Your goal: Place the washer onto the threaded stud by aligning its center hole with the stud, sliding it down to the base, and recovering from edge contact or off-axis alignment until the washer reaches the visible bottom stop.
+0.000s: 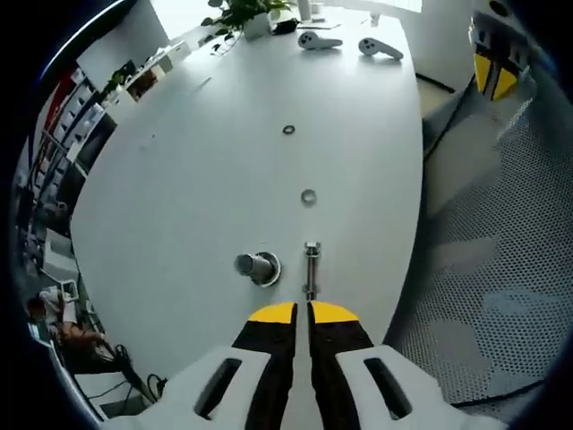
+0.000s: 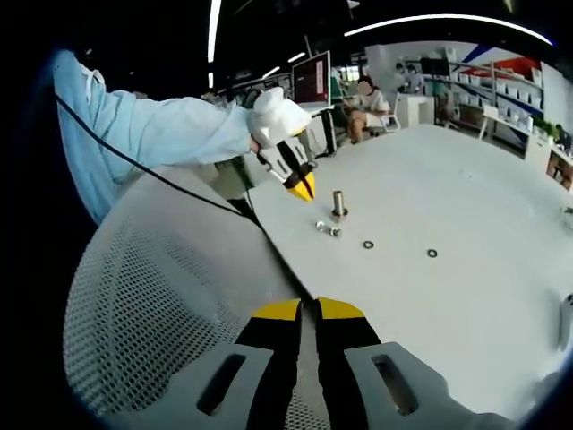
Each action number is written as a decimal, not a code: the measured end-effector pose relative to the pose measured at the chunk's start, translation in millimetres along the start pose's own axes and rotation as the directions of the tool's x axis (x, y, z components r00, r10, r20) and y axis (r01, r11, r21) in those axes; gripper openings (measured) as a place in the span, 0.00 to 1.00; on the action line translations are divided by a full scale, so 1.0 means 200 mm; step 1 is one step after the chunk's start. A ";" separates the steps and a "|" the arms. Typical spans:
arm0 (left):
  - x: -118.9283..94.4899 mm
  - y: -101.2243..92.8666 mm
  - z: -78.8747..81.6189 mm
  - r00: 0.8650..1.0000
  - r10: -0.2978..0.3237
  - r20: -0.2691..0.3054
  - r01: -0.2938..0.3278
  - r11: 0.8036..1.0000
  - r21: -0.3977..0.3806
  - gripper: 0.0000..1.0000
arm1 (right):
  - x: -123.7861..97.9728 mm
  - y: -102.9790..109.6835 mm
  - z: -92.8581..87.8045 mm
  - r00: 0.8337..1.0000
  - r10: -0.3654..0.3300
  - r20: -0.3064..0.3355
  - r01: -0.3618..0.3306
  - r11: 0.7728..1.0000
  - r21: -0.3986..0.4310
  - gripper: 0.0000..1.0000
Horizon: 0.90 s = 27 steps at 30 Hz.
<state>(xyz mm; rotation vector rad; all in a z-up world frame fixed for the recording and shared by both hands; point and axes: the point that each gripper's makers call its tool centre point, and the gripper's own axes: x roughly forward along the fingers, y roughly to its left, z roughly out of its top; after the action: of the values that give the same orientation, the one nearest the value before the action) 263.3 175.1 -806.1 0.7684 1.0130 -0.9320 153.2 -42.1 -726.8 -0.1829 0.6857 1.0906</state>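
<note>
Two washers (image 1: 308,196) lie beyond the stud (image 1: 259,267); both grippers closed, holding nothing

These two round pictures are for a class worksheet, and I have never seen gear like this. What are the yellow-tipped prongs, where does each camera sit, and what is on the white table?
No robot here: a person holds a two-jaw gripper in each hand, and a fisheye camera rides on each, looking forward along its jaws.

In the left gripper view, the left gripper rises from the bottom, jaws nearly together and holding nothing, just short of a bolt lying on the white table. Beside it stands the threaded stud. Farther off lie two washers, one nearer and one farther.

In the right gripper view, the right gripper hangs over a mesh chair, jaws closed and empty. Across the table, the person's sleeve leads to the other gripper.
</note>
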 end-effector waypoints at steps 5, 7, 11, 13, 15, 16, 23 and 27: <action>0.04 -0.02 -0.07 1.000 -0.026 0.005 0.026 1.000 0.011 0.05 | -0.01 -0.02 0.00 1.000 -0.027 0.005 0.027 1.000 0.008 0.08; 0.06 -0.03 -0.07 0.999 -0.040 0.014 0.040 0.999 0.031 0.05 | -0.01 -0.04 0.00 0.999 -0.043 0.004 0.043 0.999 0.012 0.08; 0.11 -0.05 -0.06 0.998 -0.066 0.024 0.064 0.996 0.068 0.05 | -0.03 -0.07 0.01 0.996 -0.089 0.011 0.089 0.996 0.018 0.08; 0.14 -0.04 -0.06 0.997 -0.071 0.027 0.069 0.994 0.079 0.05 | -0.03 -0.09 0.00 0.994 -0.110 0.004 0.110 0.994 0.027 0.08; 0.17 -0.04 -0.05 0.996 -0.081 0.036 0.078 0.994 0.076 0.05 | -0.04 -0.11 0.00 0.990 -0.139 -0.002 0.139 0.990 0.036 0.08; 0.18 -0.04 -0.04 0.995 -0.087 0.042 0.084 0.994 0.072 0.05 | -0.05 -0.12 -0.01 0.988 -0.155 -0.003 0.155 0.987 0.044 0.08; 0.24 -0.03 -0.03 0.993 -0.092 0.068 0.086 0.993 0.085 0.05 | -0.07 -0.17 -0.02 0.978 -0.210 -0.015 0.210 0.974 0.084 0.08; 0.25 -0.03 -0.03 0.992 -0.102 0.075 0.097 0.993 0.065 0.05 | -0.07 -0.18 -0.03 0.976 -0.215 -0.025 0.216 0.972 0.093 0.08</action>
<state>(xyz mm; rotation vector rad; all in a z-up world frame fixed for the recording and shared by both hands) 266.9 164.4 -856.5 0.7323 0.9643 -1.0754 176.9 -72.1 -730.3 -0.1789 0.7119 0.8470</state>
